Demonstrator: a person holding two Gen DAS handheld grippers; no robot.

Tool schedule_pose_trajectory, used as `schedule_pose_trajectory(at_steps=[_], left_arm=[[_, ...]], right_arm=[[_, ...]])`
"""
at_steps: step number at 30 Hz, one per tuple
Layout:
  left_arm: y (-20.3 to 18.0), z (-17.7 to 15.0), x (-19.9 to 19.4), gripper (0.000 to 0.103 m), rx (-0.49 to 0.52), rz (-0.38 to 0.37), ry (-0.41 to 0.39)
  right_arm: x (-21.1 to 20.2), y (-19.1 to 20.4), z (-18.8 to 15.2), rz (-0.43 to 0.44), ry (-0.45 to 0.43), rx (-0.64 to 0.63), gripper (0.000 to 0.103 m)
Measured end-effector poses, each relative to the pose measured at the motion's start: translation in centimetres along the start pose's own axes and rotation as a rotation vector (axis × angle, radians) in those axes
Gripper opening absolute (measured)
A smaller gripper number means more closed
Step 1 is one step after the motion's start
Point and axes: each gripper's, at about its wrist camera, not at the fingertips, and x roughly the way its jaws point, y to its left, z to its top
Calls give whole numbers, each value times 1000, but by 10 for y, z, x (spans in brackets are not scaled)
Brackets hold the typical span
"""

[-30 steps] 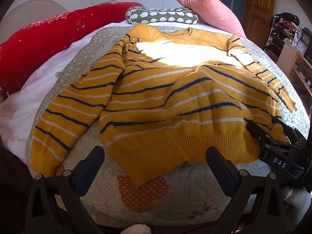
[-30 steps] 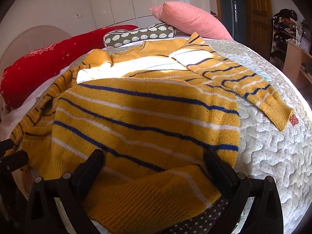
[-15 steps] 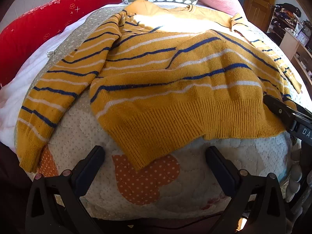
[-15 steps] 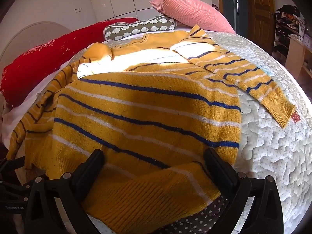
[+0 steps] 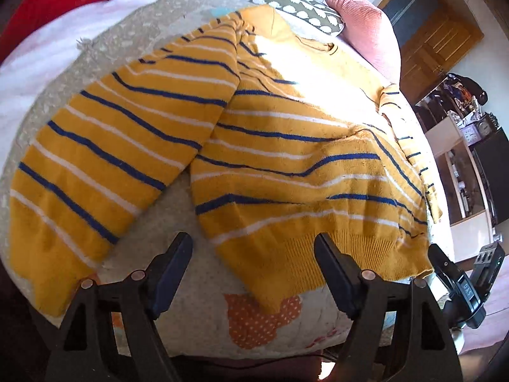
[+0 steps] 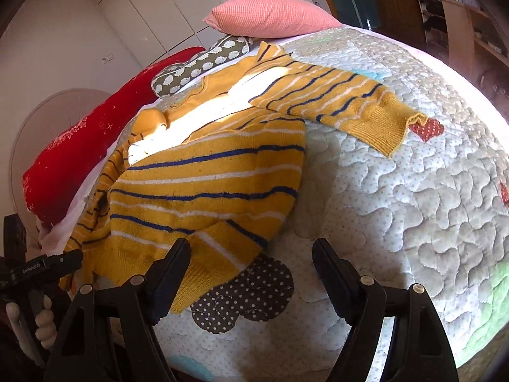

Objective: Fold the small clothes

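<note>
Lying flat on the quilted bedspread (image 6: 413, 191), the yellow striped sweater (image 5: 286, 165) has its neck toward the pillows and its ribbed hem (image 5: 318, 254) toward the foot of the bed, both sleeves spread outward.

Left gripper (image 5: 253, 270): it is pitched steeply down over the near edge of the bed. Its jaws are closing but remain well apart. The left corner of the hem lies between the fingers in this view; the pads do not press on the cloth. The left sleeve (image 5: 105, 172) extends to the gripper's left, its cuff near the bed edge.

Right gripper (image 6: 251, 273): it is angled down toward the right corner of the hem (image 6: 203, 273). Its jaws are also closing and remain wide. The hem corner overlaps the left finger (image 6: 171, 273) in this view; the right finger (image 6: 334, 273) stands over bare quilt. No grip is made. The right sleeve (image 6: 343, 102) lies well apart, up and to the right, with its cuff beside a red heart patch (image 6: 428, 129).

In each wrist view the opposite gripper appears at the frame edge, at the far hem corner. Part of a gloved hand (image 6: 43, 321) is visible on the left gripper's handle.

At the head of the bed lie a pink pillow (image 6: 270, 16), a spotted bolster (image 6: 200, 63) and a red cushion (image 6: 89, 146).
</note>
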Motion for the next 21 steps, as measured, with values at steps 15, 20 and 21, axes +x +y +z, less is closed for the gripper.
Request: schedule_pose_trajectory(at_steps=[15, 20, 21], left_arm=[[-11, 9, -13, 9, -29, 19, 37], [-16, -17, -39, 9, 12, 13, 36], [-19, -24, -38, 9, 24, 31, 41]], right_arm=[[18, 22, -2, 195, 103, 71, 12], [-15, 14, -12, 220, 105, 70, 11], [-19, 12, -17, 215, 108, 66, 11]])
